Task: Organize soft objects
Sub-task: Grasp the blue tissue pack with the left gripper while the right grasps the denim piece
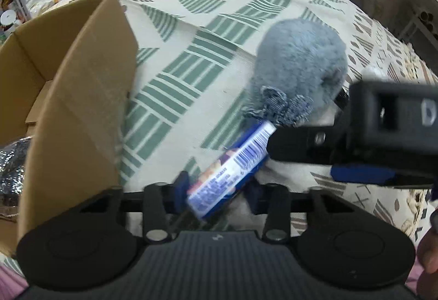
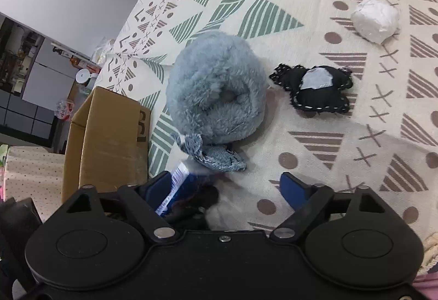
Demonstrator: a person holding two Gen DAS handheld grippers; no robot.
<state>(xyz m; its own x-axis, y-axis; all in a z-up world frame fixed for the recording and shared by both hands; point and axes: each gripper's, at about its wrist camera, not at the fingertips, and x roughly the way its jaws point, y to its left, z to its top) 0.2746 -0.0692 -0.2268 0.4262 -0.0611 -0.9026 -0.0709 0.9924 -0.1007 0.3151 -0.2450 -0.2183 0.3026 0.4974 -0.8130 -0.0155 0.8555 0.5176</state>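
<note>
Packet [image 1: 231, 168] pinched in our left claw [image 1: 219, 190], beside the box [image 1: 82, 97].
Our right claw [image 2: 227, 188] gapes wide just before the fluffy blue toy [image 2: 216, 89] on the patterned surface [image 2: 328, 149].

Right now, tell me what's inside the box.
The box holds something silvery and glittery at its bottom. Its near flap hides the rest.

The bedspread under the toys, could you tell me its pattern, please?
Cream bedspread with green and brown striped triangles, dots and crosses; clearest from the right wrist.

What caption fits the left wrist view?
Left gripper clamps a blue packet beside the cardboard box, fluffy blue toy ahead.
</note>
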